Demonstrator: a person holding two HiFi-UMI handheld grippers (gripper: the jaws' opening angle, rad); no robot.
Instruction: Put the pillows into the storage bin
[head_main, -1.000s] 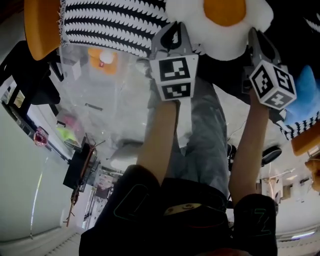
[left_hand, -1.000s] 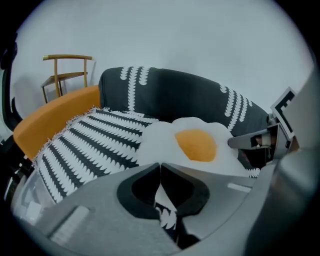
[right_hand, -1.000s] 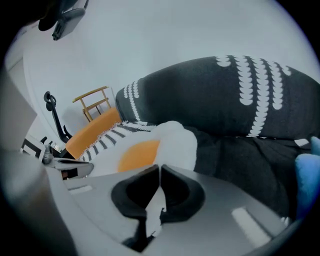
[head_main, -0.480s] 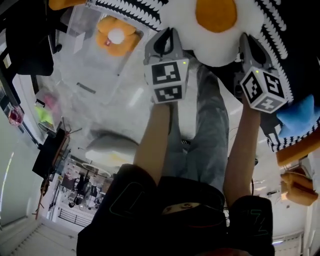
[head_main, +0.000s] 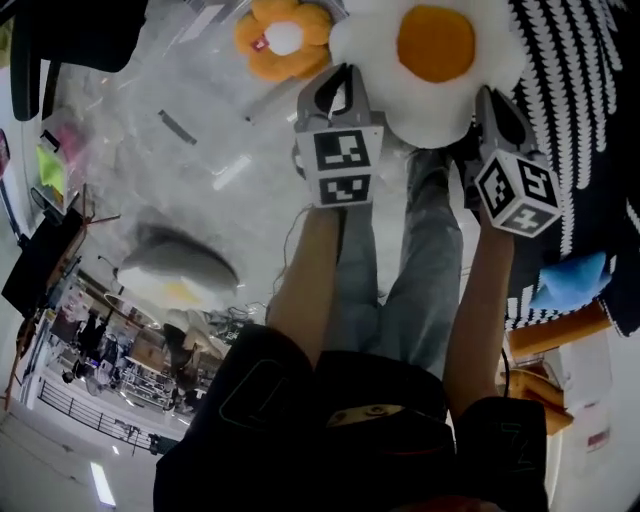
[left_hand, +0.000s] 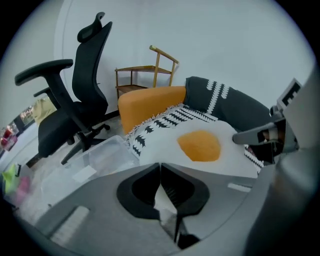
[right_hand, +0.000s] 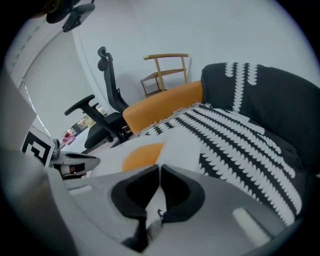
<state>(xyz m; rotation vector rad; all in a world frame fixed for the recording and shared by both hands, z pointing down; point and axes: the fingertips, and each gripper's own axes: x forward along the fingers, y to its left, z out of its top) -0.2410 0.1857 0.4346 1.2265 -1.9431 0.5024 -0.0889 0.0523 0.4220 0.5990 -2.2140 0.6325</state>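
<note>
A white fried-egg pillow (head_main: 440, 50) with an orange yolk hangs between both grippers. My left gripper (head_main: 338, 100) is shut on its left edge, white fabric pinched in the jaws (left_hand: 161, 200). My right gripper (head_main: 490, 115) is shut on the right edge (right_hand: 155, 202). A clear plastic storage bin (head_main: 190, 130) lies left and below, with an orange flower pillow (head_main: 283, 38) inside. In the left gripper view the bin (left_hand: 95, 160) sits beside the egg pillow (left_hand: 200, 145).
A black-and-white patterned pillow (head_main: 575, 110) and an orange cushion (right_hand: 165, 102) lie on the dark sofa (right_hand: 260, 95). A blue pillow (head_main: 570, 285) sits at the right. A black office chair (left_hand: 75, 110) and a wooden rack (left_hand: 147, 75) stand beyond the bin.
The view has swung: the bin and orange flower pillow have come further into sight at upper left. Both grippers keep hold of the egg pillow, which now hangs clear of the striped pillow.
</note>
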